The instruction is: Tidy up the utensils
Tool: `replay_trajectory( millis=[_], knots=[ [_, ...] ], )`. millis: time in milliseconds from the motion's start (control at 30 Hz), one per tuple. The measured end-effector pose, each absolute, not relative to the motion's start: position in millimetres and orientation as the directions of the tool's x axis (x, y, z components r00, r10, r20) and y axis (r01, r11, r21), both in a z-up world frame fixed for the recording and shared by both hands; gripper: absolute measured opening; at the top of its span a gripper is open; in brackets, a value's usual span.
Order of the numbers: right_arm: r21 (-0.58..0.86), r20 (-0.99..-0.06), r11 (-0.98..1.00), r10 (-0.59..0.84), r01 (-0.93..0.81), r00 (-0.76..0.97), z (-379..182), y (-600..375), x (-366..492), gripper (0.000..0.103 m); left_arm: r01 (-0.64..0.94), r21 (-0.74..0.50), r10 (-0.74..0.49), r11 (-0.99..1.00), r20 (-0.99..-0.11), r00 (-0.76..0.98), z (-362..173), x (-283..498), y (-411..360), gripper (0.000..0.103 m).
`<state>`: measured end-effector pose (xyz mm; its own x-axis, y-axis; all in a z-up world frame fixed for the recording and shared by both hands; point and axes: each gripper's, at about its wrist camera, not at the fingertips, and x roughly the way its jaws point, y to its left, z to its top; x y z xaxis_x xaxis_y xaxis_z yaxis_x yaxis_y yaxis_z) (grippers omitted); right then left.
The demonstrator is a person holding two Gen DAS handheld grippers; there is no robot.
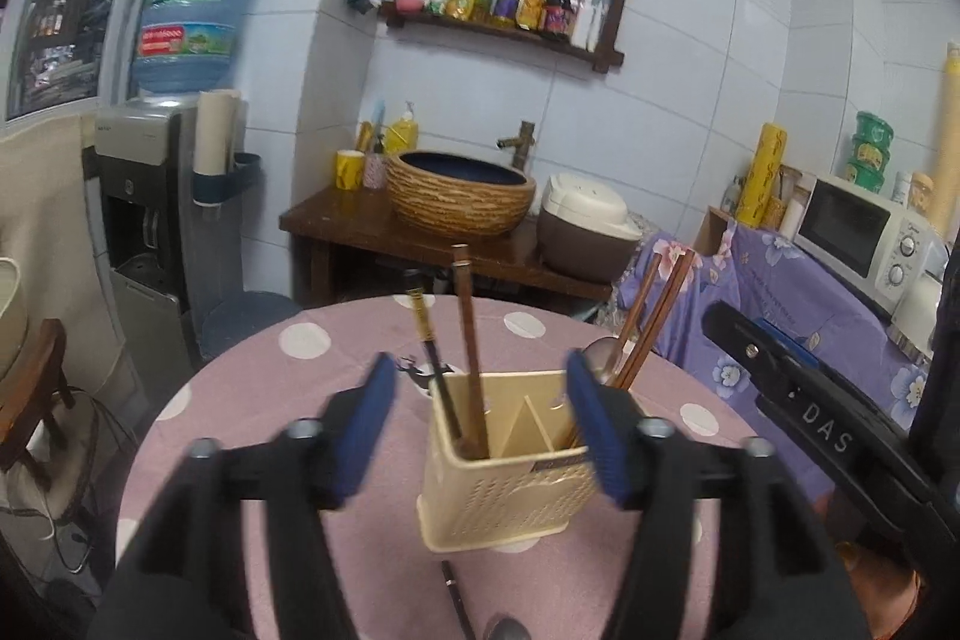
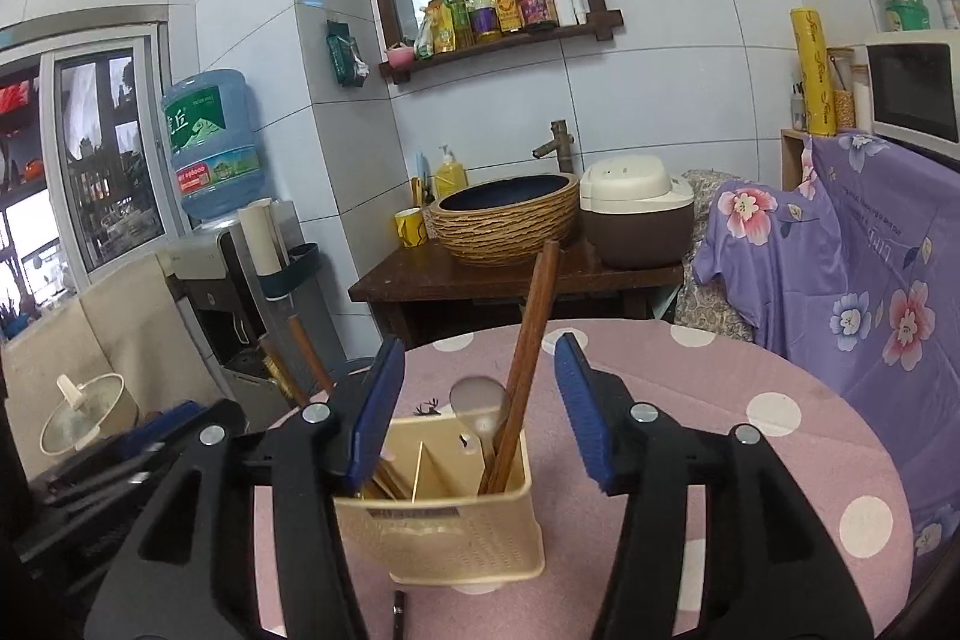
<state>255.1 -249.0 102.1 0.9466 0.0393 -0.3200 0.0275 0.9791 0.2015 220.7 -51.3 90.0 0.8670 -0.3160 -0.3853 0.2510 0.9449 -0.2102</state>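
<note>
A cream plastic utensil holder [image 1: 510, 490] with two compartments stands on the pink dotted round table [image 1: 252, 388]. Its left compartment holds a brown chopstick [image 1: 468, 340] and a dark patterned one [image 1: 429, 340]; the right holds two brown chopsticks [image 1: 651, 310] and a metal spoon [image 1: 600, 352]. My left gripper [image 1: 483, 430] is open and empty, just above and in front of the holder. My right gripper [image 2: 480, 418] is open and empty above the holder [image 2: 444, 532], with brown chopsticks [image 2: 528, 352] and a spoon [image 2: 477, 400] between its fingers. A dark chopstick [image 1: 456, 598] and a spoon [image 1: 504, 631] lie on the table in front of the holder.
The right gripper's black body [image 1: 810, 400] shows at right in the left wrist view. Behind the table stand a wooden stand with a woven basin [image 1: 459, 190], a rice cooker [image 1: 585, 232], a water dispenser [image 1: 150, 220] and a purple-draped counter with a microwave [image 1: 864, 232].
</note>
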Motion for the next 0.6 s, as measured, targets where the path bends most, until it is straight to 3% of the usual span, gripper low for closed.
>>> replay_trajectory(
  millis=[67,133,300,600],
  knots=[
    [0.181,-0.332,0.983,0.031,0.032,0.943,96,-245,239,0.054,0.236,-0.195,-0.295,0.952,-0.382,0.876,84,208,-44,0.071],
    [0.175,-0.346,0.984,0.049,0.014,0.937,87,-240,225,0.060,0.208,-0.184,-0.266,0.961,-0.395,0.879,73,196,-36,0.085],
    [0.128,-0.444,0.992,0.049,0.010,0.895,49,-221,199,0.062,0.140,-0.175,-0.205,0.975,-0.441,0.874,38,180,-20,0.098],
    [0.142,-0.606,0.990,0.081,0.007,0.792,-23,-203,185,0.062,0.000,-0.150,-0.087,0.989,-0.571,0.817,-21,174,23,0.098]
  ],
)
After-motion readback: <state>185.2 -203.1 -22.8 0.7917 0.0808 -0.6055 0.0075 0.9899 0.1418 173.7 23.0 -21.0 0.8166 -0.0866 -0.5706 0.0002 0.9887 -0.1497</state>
